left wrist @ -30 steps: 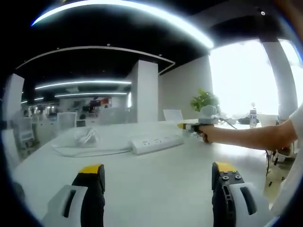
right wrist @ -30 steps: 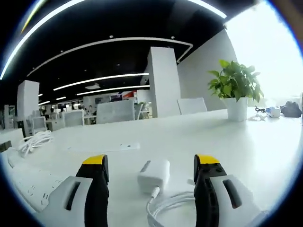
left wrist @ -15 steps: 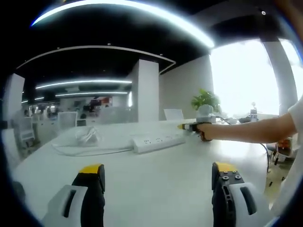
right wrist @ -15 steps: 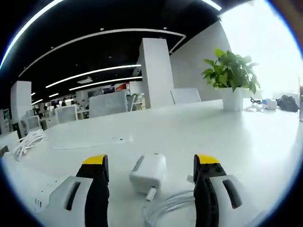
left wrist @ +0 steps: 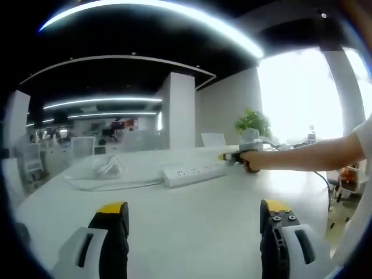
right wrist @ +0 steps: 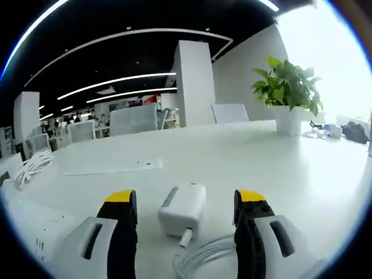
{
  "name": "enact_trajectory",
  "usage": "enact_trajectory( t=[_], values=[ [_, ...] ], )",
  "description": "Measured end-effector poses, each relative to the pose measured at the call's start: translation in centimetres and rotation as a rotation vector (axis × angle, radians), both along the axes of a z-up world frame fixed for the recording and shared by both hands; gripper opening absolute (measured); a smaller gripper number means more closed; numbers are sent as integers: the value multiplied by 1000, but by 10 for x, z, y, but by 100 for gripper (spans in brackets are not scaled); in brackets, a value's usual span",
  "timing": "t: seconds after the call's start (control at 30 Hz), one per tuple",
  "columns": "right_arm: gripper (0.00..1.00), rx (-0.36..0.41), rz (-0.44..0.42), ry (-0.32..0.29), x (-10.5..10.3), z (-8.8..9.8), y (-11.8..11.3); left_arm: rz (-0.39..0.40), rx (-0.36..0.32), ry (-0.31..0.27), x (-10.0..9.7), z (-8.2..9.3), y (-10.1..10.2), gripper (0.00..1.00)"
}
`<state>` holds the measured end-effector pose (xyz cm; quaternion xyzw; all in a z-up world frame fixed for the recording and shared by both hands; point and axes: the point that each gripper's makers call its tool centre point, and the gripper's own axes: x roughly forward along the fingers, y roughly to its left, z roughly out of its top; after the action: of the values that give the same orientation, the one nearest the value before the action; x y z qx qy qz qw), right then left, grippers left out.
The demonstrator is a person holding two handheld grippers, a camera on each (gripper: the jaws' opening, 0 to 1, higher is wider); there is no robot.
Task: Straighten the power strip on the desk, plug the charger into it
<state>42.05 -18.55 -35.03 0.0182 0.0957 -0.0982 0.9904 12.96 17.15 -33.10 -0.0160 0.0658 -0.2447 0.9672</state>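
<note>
1. The step in hand looks like the pick-up of the charger (right wrist: pixel 182 208): in the right gripper view the white charger block lies flat on the white worktop (right wrist: pixel 279 168), between the two yellow-tipped fingers (right wrist: pixel 122 200) of the right gripper (right wrist: pixel 185 199), with its cable (right wrist: pixel 200 261) running off toward the camera and coiling near the right-hand finger.

2. The right gripper's fingers stand spread, one on each side of the charger and apart from it; nothing is pinched yet.

3. The power strip (left wrist: pixel 193 174) lies well out on the worktop in the left gripper view, its sockets facing up, with its own white cord (left wrist: pixel 107 174) looped to one side. The right gripper (left wrist: pixel 235 156) shows there just past the strip's far end, held by the person's outstretched arm (left wrist: pixel 302 157). A near corner of the strip (right wrist: pixel 35 235) also shows at the left of the right gripper view, close beside the charger.

4. The left gripper (left wrist: pixel 193 210) hangs over bare worktop, fingers spread and holding nothing, well apart from the strip.

5. Whether the strip already counts as straightened I cannot tell from these views (it lies at a slant to the left camera, but that camera tilts with the hand).

6. The next move calls for closing the right fingers squarely on the charger's sides, then lifting and turning it so its prongs (hidden here) face the strip's sockets.

7. A potted plant (right wrist: pixel 288 96) stands far back, out of the way.
</note>
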Motion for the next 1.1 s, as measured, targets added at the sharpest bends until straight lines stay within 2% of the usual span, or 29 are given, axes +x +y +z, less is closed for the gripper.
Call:
enact_trajectory(
  t=[0.13,0.23,0.3,0.33,0.57,0.67,1.1],
  values=[
    [61,21,19,3,4,-2,3,-4,-1,-4,0,1,-2,97],
    [50,33,42,-18,8,1,6,-7,-1,-1,1,1,-4,97],
    [46,37,52,-23,10,2,7,-8,1,2,2,0,-5,97],
    [46,37,68,-17,11,0,10,-10,0,2,2,0,-5,97],
    [46,48,46,-1,11,-4,5,-14,3,3,3,0,-8,97],
    [44,14,28,9,13,-4,0,-15,2,3,3,0,-8,96],
    [43,-13,23,38,9,-10,1,-17,6,3,4,1,-8,96]
  ],
)
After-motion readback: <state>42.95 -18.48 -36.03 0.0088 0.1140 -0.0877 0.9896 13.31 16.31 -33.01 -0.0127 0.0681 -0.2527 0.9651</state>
